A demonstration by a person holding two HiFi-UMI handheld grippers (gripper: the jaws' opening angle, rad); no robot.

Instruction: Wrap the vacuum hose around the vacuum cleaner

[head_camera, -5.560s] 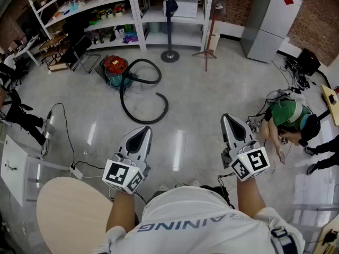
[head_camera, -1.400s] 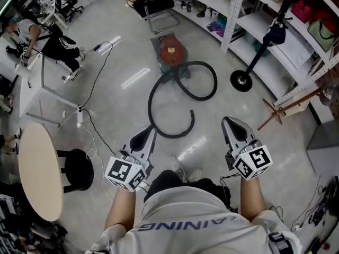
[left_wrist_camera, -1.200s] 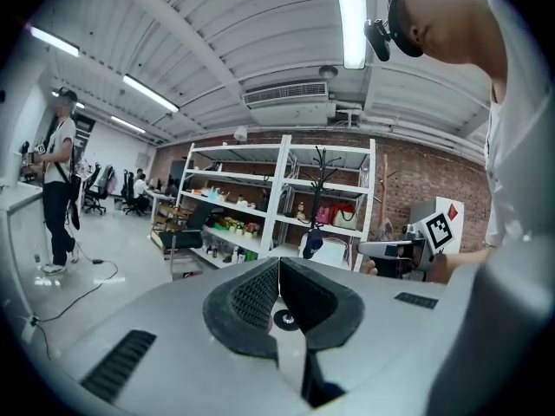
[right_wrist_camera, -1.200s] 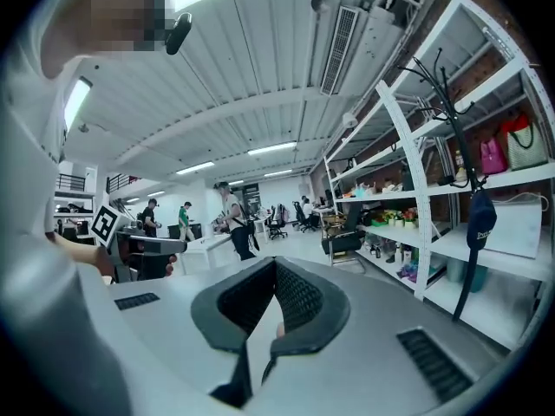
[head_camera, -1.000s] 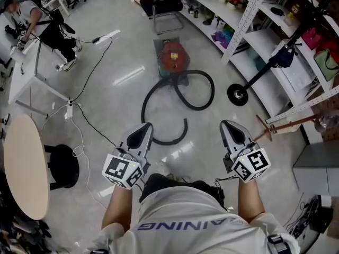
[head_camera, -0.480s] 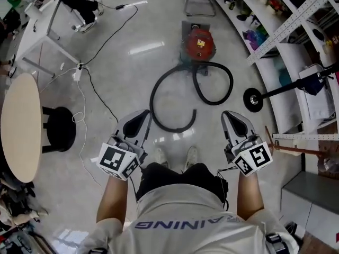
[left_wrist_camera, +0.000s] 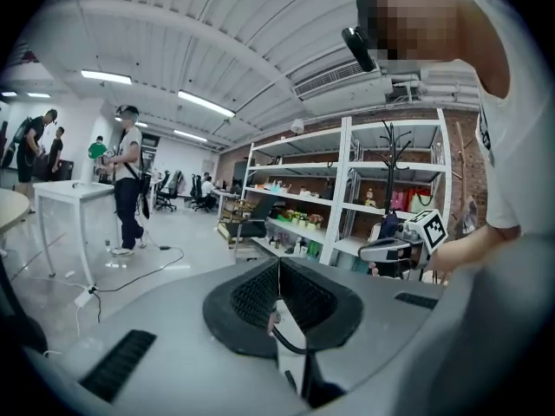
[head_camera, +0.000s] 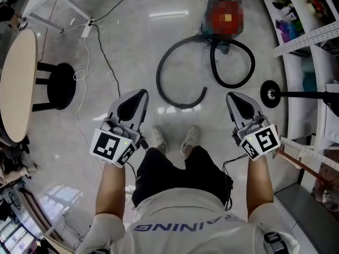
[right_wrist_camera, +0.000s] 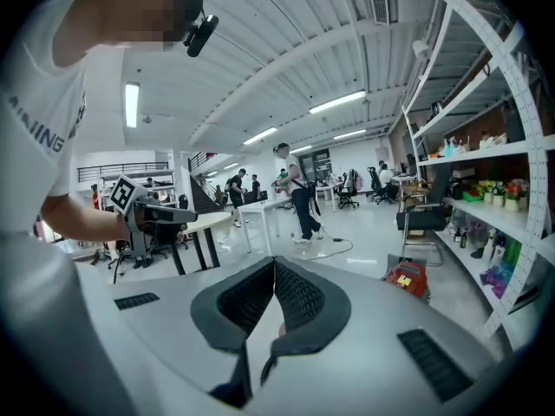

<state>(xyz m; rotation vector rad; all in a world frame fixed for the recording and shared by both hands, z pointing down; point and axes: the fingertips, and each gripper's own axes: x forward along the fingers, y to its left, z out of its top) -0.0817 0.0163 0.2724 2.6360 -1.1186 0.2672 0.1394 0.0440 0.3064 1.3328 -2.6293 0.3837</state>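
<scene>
The left gripper [head_camera: 136, 95] and right gripper [head_camera: 237, 98] were closed, empty. The hose [head_camera: 158, 81] lay looped on the floor by the vacuum cleaner [right_wrist_camera: 406, 277]; likely light and springy, best pinched near its free end.

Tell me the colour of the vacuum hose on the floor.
Black. The vacuum hose shows best in the head view.

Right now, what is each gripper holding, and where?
Nothing is held: left gripper and right gripper are shut, empty; the black vacuum hose lies on the floor.
</scene>
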